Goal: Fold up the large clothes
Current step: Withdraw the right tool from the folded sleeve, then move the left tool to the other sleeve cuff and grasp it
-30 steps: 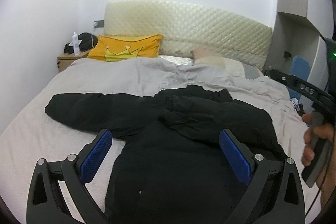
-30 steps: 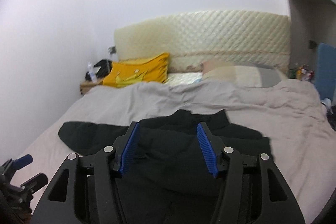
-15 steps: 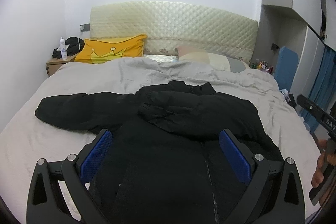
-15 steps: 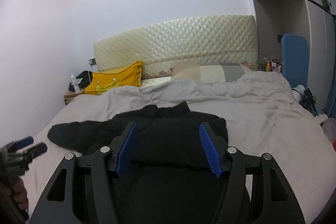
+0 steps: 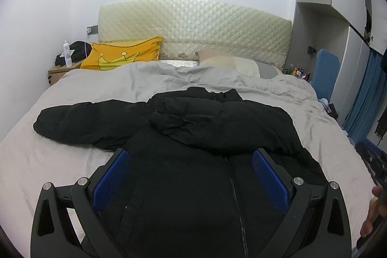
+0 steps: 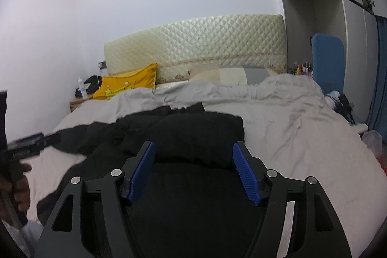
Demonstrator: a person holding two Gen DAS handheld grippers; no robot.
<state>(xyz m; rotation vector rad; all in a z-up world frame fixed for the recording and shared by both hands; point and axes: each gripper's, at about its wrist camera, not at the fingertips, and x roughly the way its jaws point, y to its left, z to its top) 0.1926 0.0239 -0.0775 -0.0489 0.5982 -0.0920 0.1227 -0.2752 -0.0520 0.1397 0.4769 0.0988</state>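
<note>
A black puffer jacket (image 5: 198,161) (image 6: 188,132) lies front up on the grey bedspread (image 5: 29,156), zip closed, collar toward the headboard. Its right sleeve is folded across the chest; its left sleeve (image 5: 79,120) stretches flat to the left. My left gripper (image 5: 191,156) hovers open above the jacket's lower body, nothing between its blue pads (image 5: 111,175). My right gripper (image 6: 193,149) hangs over the jacket's right side with its jaws opening, and nothing is gripped. The hand holding each gripper shows at the edge of the other view.
A yellow cushion (image 5: 123,56) and a beige pillow (image 5: 229,63) lie at the quilted headboard (image 5: 193,25). A nightstand (image 5: 59,70) with a bottle stands at the far left. A blue board (image 6: 327,57) and blue curtain (image 5: 362,98) stand right of the bed.
Both grippers have shifted rightward and sunk toward the jacket, the right one much further. The right gripper's jaws have spread wider. The jacket lies as before.
</note>
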